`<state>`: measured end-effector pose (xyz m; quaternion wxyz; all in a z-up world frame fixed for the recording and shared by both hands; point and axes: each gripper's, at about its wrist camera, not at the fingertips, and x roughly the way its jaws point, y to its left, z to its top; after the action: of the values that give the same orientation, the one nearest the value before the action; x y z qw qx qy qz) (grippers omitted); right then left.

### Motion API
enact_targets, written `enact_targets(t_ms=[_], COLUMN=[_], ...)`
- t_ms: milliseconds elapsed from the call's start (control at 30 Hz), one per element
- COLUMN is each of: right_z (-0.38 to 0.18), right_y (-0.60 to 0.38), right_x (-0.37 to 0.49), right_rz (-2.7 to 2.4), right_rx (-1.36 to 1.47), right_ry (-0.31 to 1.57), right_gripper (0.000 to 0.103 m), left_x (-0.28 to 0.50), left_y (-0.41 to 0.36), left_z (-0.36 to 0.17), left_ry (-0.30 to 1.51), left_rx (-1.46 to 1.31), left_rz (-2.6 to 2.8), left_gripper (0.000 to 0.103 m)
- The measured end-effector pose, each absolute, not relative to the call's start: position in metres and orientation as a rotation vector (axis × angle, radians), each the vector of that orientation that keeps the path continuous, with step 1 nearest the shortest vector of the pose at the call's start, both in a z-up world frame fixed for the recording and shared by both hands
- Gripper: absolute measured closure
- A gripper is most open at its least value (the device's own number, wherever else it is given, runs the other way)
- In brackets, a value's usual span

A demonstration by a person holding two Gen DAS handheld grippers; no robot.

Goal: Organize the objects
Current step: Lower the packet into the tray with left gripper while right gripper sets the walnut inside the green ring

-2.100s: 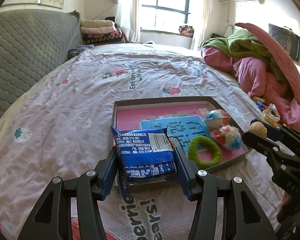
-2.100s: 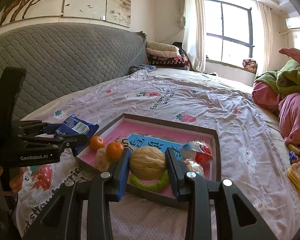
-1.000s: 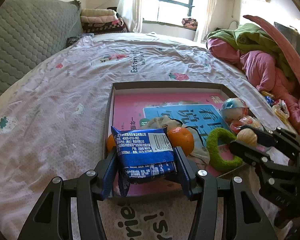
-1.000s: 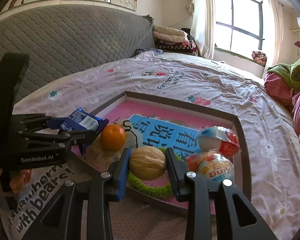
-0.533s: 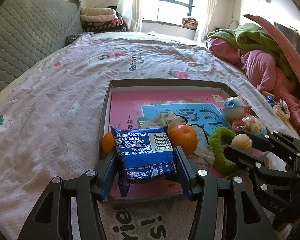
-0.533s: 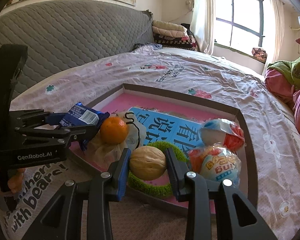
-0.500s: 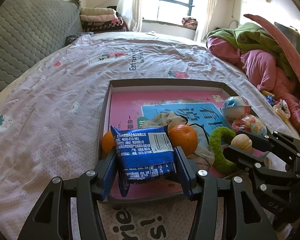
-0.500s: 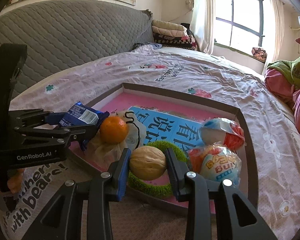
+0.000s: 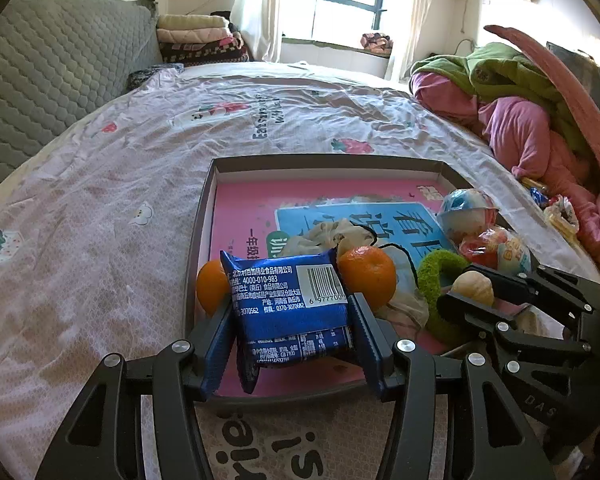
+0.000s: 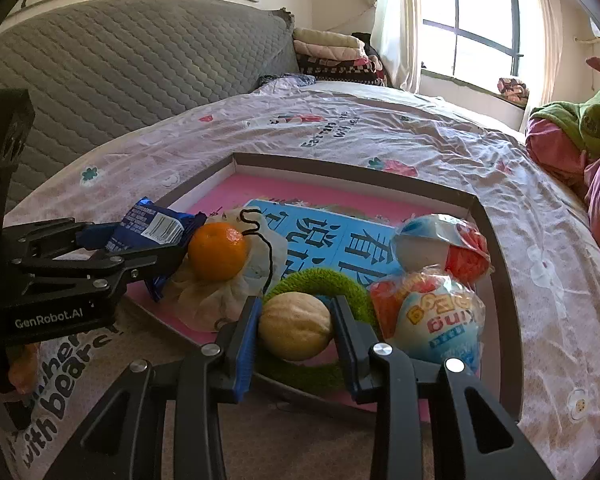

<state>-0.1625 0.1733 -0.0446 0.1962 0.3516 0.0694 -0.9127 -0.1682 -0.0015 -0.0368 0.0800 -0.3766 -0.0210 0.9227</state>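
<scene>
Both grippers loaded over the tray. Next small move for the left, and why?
Probably lower the left gripper a little and open it. It is shut on the blue snack packet, which hangs over the tray's near left corner, where pink floor shows bare below. The right gripper, gripping the walnut, is over the green ring.

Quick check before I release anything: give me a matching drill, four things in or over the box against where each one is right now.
Things:
1. blue snack packet
2. walnut
3. green ring
4. orange

Places:
A. lying on the box floor, under the right gripper's load
B. clamped in the left gripper
C. resting on a crumpled pale bag
D. clamped in the right gripper

Pairs: 1-B, 2-D, 3-A, 4-C
</scene>
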Motion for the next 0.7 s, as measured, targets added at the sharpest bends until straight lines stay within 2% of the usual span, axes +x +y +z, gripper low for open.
enact_targets(t_ms=[700], right_z=[-0.0453], right_y=[0.1794], right_x=[-0.1659], right_rz=[-2.561], right_rx=[1.02], right_ry=[0.143], right_gripper=[0.067], left_x=[-0.1677], left_y=[0.0031], left_z=[-0.0392], left_ry=[-0.037], left_rx=[-1.164], left_rz=[2.77], left_gripper=[0.045])
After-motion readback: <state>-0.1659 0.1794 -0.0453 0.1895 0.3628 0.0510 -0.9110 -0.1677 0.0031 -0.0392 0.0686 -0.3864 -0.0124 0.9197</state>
